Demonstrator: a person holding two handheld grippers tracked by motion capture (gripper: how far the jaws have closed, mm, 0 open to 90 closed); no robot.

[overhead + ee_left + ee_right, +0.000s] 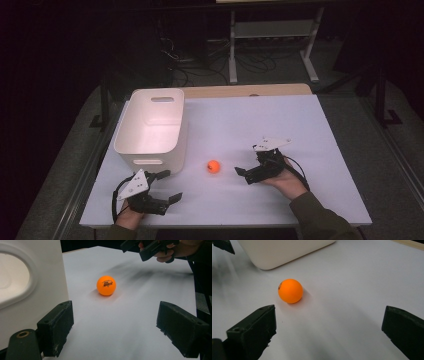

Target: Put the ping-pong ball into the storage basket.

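Fingers of both grippers gape wide, empty, flanking the orange ball (213,166) just beside the white bin (150,155).

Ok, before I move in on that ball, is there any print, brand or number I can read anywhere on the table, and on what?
Orange ball: dark print in two short lines on its face, too small and blurred to read in the left gripper view; in the right gripper view just a dark edge of it shows.
White bin: no text visible.
Table sheet: no text visible.
Left tool and right tool: no labels visible.
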